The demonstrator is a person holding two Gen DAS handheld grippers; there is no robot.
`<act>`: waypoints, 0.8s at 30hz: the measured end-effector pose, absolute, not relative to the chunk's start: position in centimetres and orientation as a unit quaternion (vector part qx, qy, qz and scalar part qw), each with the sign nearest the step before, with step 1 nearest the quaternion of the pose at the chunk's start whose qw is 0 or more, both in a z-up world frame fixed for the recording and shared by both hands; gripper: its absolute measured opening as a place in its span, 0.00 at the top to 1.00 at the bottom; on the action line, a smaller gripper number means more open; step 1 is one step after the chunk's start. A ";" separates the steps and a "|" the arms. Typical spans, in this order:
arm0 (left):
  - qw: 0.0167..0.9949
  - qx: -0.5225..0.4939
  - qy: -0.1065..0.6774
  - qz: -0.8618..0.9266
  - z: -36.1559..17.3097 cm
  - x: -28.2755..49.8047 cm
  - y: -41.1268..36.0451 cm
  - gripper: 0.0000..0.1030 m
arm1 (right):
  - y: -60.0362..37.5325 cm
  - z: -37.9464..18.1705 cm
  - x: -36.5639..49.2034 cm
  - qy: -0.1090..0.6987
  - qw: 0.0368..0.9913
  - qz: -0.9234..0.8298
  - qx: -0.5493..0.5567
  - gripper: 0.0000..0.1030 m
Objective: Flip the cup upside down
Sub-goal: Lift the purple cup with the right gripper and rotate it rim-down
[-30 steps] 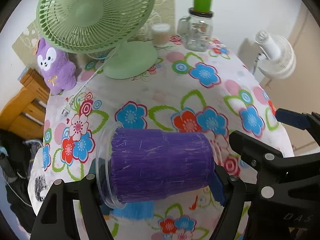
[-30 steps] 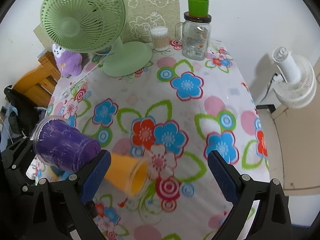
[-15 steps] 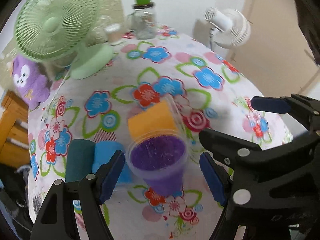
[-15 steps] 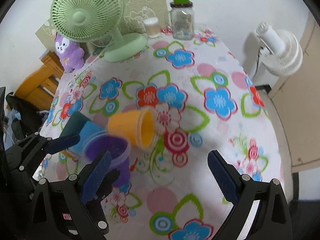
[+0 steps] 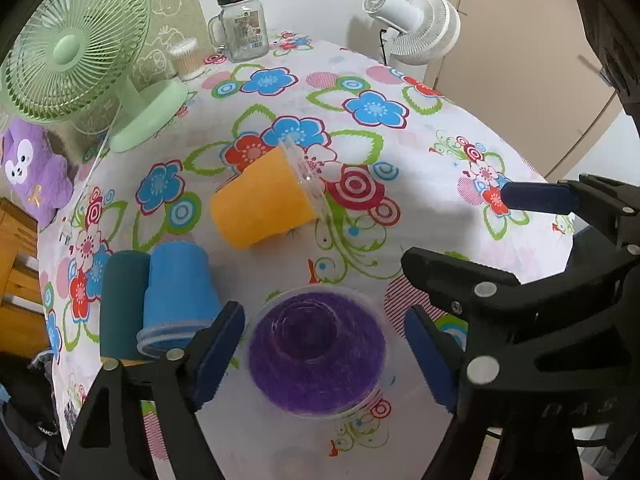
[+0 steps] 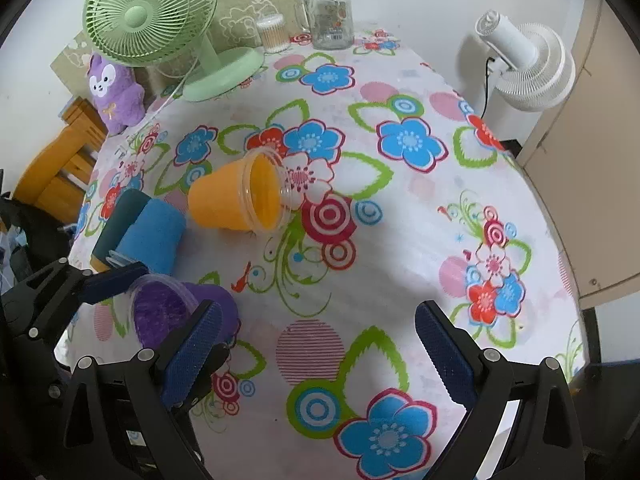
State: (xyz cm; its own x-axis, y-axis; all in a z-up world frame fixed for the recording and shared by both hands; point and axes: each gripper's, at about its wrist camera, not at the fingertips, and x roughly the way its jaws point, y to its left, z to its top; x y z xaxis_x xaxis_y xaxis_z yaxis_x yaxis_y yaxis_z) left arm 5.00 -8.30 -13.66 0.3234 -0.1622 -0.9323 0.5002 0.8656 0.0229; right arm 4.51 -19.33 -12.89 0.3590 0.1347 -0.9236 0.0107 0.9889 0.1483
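Note:
A purple cup (image 5: pixel 316 350) stands upside down on the flowered tablecloth, base up, between the fingers of my left gripper (image 5: pixel 324 350). The jaws are open, with a gap on each side of the cup. The purple cup also shows in the right wrist view (image 6: pixel 168 310), at the left beside the left gripper's blue pad (image 6: pixel 114 280). An orange cup (image 5: pixel 266 200) lies on its side at mid-table, mouth facing right (image 6: pixel 236 200). My right gripper (image 6: pixel 320 354) is open and empty above the near part of the table.
A blue cup (image 5: pixel 176 294) and a dark teal cup (image 5: pixel 120 300) stand upside down left of the purple cup. A green fan (image 5: pixel 80 44), a purple plush (image 5: pixel 30 168), a glass jar (image 5: pixel 242 26) and a cotton-swab tub (image 5: pixel 186 60) stand at the back. A white fan (image 5: pixel 416 28) stands beyond the right edge.
The purple cup, held sideways in my left gripper a second ago, now stands base up on the table. The left jaws have opened off it. The right gripper has drawn back.

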 end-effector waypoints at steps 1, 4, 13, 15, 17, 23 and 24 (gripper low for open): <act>0.799 0.155 0.543 -0.207 -13.6 4.9 -8.2 0.14 | -19.3 -13.1 4.5 0.568 0.820 0.038 0.066 0.04; 0.800 0.151 0.546 -0.200 -13.7 4.6 -7.8 0.12 | -19.1 -13.4 4.4 0.570 0.818 0.043 0.064 0.04; 0.798 0.137 0.562 -0.171 -15.2 4.5 -6.9 0.11 | -17.8 -13.7 4.8 0.573 0.815 0.067 0.049 0.04; 0.799 0.127 0.564 -0.165 -15.4 4.3 -6.6 0.14 | -17.7 -13.9 4.9 0.574 0.814 0.071 0.045 0.04; 0.798 0.115 0.570 -0.160 -15.6 4.2 -6.0 0.21 | -17.6 -14.1 5.0 0.574 0.814 0.077 0.044 0.04; 0.794 0.086 0.584 -0.148 -16.1 4.3 -4.7 0.30 | -17.0 -14.9 5.5 0.582 0.806 0.097 0.043 0.04; 0.795 0.089 0.582 -0.146 -16.2 4.3 -4.8 0.28 | -17.0 -15.0 5.5 0.583 0.805 0.099 0.043 0.04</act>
